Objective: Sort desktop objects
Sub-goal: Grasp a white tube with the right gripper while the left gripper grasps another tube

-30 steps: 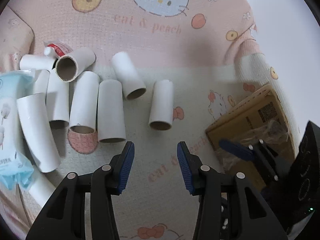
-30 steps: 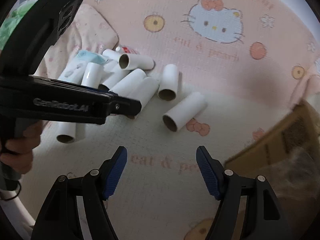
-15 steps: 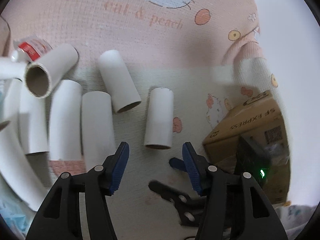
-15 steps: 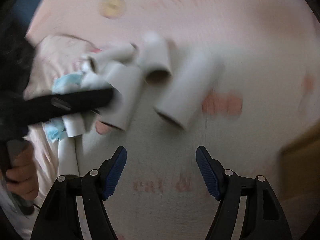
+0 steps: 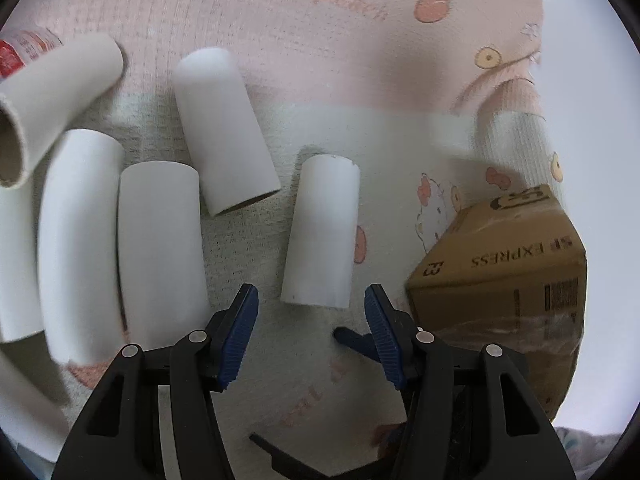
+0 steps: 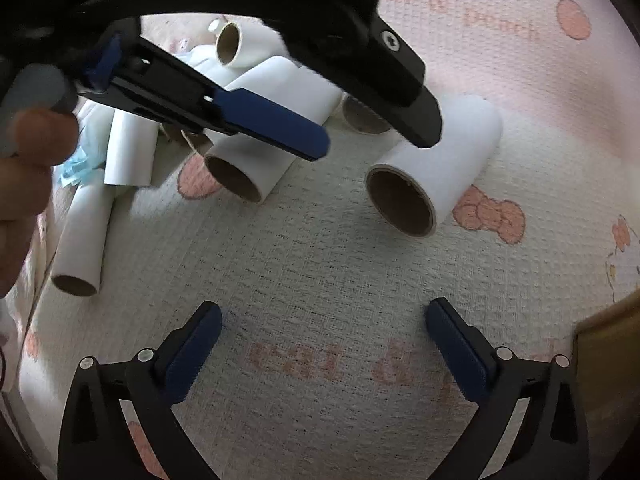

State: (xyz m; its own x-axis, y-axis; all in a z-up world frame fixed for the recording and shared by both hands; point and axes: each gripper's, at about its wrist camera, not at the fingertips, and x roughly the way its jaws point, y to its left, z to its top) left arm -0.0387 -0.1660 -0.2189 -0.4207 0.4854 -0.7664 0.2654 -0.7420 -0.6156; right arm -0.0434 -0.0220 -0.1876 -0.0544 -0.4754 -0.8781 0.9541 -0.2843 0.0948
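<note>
- The left gripper (image 5: 311,322) is spread wide and holds nothing; its blue pads sit just short of the near end of the lone tube (image 5: 322,232).
- The right gripper (image 6: 322,344) gapes too, empty, low over the cloth (image 6: 320,264) on the near side of that tube (image 6: 434,164) (open end toward the camera).
- Left of the tube lies a tilted tube (image 5: 224,132), then a cluster of tubes (image 5: 120,240) lying side by side.
- Right of the tube stands a box (image 5: 508,264), near but apart.
</note>
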